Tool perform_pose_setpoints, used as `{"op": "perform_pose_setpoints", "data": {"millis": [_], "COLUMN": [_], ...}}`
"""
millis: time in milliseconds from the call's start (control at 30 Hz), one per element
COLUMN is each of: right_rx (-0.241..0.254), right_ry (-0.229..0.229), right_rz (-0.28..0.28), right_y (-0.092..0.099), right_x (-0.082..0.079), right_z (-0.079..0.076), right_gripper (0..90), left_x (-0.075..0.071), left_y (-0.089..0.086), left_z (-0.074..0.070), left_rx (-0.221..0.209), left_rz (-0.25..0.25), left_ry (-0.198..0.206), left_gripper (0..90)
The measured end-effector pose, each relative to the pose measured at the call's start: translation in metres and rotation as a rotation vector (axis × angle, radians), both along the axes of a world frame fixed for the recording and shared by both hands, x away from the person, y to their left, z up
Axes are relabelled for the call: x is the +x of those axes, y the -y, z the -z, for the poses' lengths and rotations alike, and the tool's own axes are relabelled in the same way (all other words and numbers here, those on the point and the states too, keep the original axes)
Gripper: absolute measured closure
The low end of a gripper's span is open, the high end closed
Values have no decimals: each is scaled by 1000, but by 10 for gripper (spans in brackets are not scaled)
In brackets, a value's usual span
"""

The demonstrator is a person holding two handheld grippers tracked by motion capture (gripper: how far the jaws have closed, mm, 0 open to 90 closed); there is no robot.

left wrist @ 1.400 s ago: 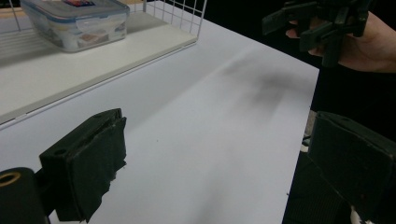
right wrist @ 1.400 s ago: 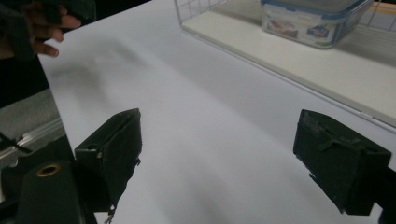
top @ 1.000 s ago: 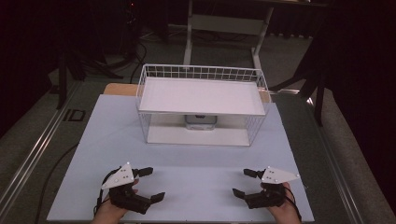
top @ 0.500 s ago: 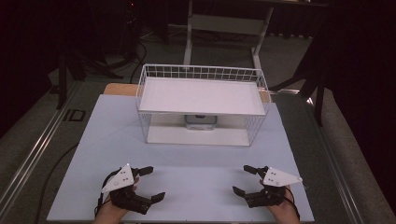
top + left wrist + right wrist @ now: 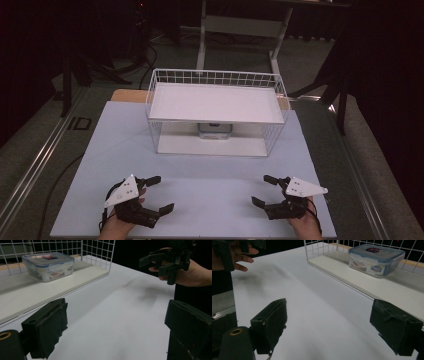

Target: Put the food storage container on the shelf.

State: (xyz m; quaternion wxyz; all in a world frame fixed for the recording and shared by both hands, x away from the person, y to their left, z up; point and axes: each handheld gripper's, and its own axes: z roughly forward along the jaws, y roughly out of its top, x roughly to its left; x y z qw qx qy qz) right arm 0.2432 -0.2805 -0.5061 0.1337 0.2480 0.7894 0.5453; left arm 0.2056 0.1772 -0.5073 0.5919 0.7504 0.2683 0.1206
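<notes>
Both black 2-jaw grippers, left gripper (image 5: 156, 194) and right gripper (image 5: 264, 190), gape wide, holding nothing, above the white tabletop (image 5: 210, 187) near a white wire basket (image 5: 216, 116) holding a clear lidded plastic container (image 5: 375, 260).

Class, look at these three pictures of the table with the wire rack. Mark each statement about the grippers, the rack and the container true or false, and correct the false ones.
1. The clear plastic food container with a blue-rimmed lid sits on the top shelf. False: it sits on the lower shelf of the white wire rack.
2. The left gripper is open. True.
3. The right gripper holds the container. False: it is open and empty.
4. The container's lid is on. True.
</notes>
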Motion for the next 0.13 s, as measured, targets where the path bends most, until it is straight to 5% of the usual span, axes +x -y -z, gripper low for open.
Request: {"op": "perform_pose_setpoints", "data": {"millis": [133], "right_rx": [-26], "right_ry": [16], "right_rz": [3], "right_y": [-2], "right_x": [-1], "right_z": [0], "right_gripper": [143], "left_x": [0], "left_y": [-1], "left_z": [0], "left_rx": [-1], "left_rz": [-4], "left_ry": [-3], "left_gripper": [54]}}
